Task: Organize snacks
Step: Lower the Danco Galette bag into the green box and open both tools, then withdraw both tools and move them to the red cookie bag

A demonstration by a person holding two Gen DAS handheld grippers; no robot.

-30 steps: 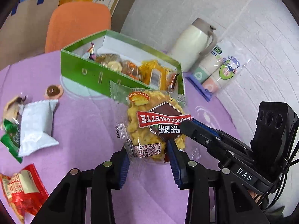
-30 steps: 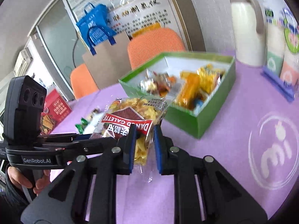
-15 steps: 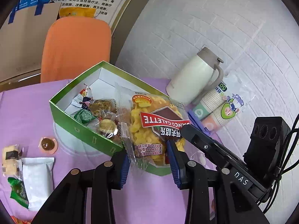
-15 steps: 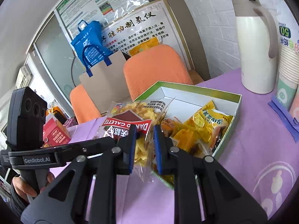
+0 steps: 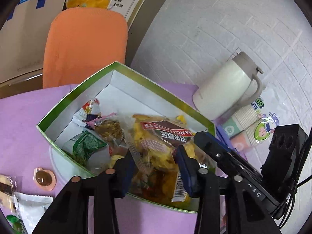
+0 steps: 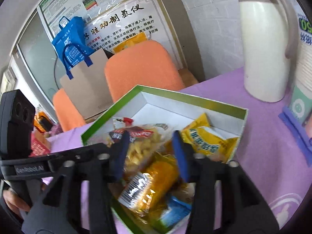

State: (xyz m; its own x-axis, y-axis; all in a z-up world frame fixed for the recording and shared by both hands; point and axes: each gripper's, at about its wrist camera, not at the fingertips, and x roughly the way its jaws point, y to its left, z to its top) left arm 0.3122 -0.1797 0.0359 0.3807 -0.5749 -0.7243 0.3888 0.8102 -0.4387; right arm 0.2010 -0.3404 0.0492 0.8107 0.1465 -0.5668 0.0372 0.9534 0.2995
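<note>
The clear Danco Galette cookie packet (image 5: 156, 146) lies inside the green box (image 5: 136, 76) on top of other snacks. It also shows in the right wrist view (image 6: 140, 146). My left gripper (image 5: 156, 163) is open with its fingers on either side of the packet's near end, over the box. My right gripper (image 6: 150, 154) is open above the box (image 6: 195, 95), beside the packet, over yellow and orange packets (image 6: 206, 138). The right gripper's fingers (image 5: 214, 146) reach in from the right in the left wrist view.
A white thermos jug (image 5: 226, 91) and a sleeve of paper cups (image 5: 251, 124) stand right of the box. Loose snacks lie on the purple cloth at the left: a jelly cup (image 5: 44, 178) and a white packet (image 5: 31, 208). An orange chair (image 5: 83, 46) stands behind the table.
Both grippers carried the cookie packet forward over the box, lowered it in and opened. The packet now rests flat among the other snacks.
</note>
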